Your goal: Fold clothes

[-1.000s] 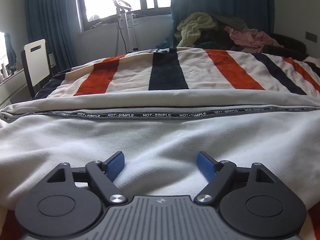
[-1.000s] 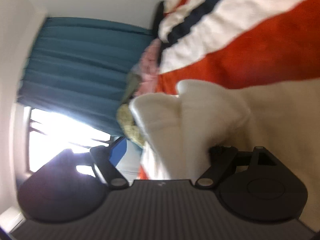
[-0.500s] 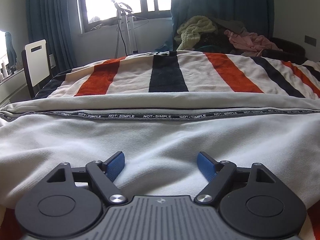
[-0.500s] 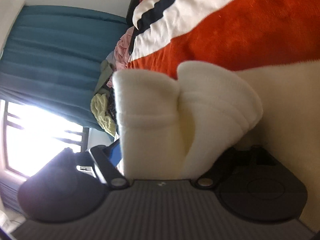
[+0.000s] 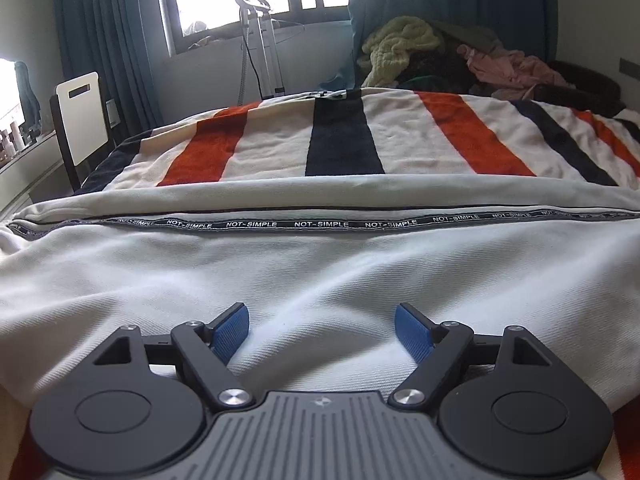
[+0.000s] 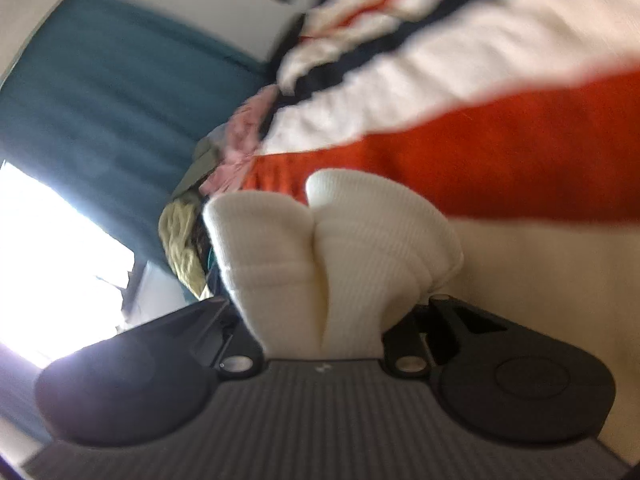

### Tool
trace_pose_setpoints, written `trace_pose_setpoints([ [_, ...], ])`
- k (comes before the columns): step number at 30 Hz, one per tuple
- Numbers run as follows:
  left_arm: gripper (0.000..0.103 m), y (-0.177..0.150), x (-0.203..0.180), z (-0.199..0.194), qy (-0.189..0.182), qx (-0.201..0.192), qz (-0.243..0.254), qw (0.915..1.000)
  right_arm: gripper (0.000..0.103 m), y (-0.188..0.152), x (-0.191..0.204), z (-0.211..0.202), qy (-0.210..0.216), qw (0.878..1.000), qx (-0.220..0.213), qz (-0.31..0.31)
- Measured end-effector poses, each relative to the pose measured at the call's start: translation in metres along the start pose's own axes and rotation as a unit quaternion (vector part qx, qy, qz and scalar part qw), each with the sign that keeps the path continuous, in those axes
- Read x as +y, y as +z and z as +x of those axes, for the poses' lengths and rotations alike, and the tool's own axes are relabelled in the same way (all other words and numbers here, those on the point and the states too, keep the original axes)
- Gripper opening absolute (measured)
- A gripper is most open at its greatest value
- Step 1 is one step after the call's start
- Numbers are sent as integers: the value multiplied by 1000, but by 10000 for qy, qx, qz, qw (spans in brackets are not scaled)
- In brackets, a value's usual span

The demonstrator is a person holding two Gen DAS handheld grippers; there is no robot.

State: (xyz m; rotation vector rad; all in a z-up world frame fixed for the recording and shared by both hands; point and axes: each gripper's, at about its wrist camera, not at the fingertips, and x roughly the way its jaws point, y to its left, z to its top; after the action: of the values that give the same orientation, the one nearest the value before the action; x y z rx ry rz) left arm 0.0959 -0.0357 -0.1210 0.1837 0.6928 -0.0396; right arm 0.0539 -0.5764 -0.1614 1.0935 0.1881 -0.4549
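A cream white garment with a black "NOT-SIMPLE" tape band lies spread across the striped bed. My left gripper rests on it, open, with its blue pads apart and nothing between them. In the right wrist view, a bunched ribbed cuff or hem of the cream garment fills the space between the jaws of my right gripper. The fingertips are hidden by the cloth. That view is rolled sideways and blurred.
The bed has an orange, navy and cream striped blanket. A heap of clothes lies at the far right by teal curtains. A white chair stands at the left, and a metal stand under the window.
The left gripper has stayed still and open on the garment. The right gripper, holding the bunched cloth, has kept swinging and rotating, so the cloth sits deeper between its jaws than one second ago.
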Motion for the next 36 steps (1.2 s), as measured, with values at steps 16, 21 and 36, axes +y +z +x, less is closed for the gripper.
trace_pose_setpoints([
  [16, 88, 58, 68, -83, -272, -997, -868, 9908, 17, -163, 188, -82, 1388, 8607, -909, -4812],
  [21, 91, 65, 90, -92, -246, -1036, -946, 9898, 17, -299, 183, -83, 1830, 7209, 12, -6685],
  [36, 92, 66, 168, -91, -617, -1346, -2065, 9672, 17, -401, 235, -127, 2469, 6740, 436, -6949],
])
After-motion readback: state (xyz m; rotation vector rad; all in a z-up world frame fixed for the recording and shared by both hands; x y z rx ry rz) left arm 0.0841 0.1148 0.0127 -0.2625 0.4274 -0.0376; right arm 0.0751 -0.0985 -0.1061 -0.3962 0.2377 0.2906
